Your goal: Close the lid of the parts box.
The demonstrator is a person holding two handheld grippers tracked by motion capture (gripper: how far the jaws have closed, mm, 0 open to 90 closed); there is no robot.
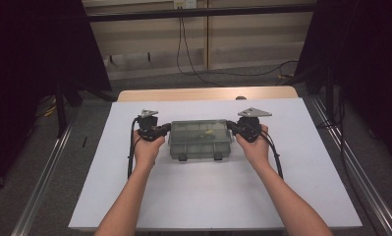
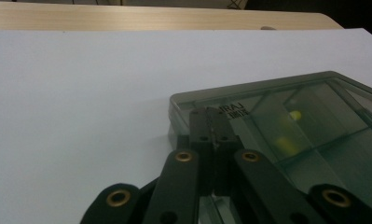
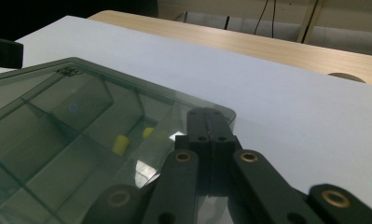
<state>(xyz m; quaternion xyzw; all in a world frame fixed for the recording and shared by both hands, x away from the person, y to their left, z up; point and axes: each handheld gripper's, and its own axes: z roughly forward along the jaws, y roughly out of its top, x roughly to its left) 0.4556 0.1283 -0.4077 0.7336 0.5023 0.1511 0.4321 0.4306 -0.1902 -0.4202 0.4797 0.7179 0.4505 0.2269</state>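
Both tongs are closed tight with nothing between them: the left tongs (image 1: 165, 129) rest at one end of the smoky compartment box (image 1: 200, 139), the right tongs (image 1: 231, 126) at the other, on the white tabletop (image 1: 208, 196).

A smoky grey-green translucent box (image 1: 200, 139) is seen on a white sheet (image 1: 208, 196); yellow pieces (image 3: 120, 143) are seen inside.
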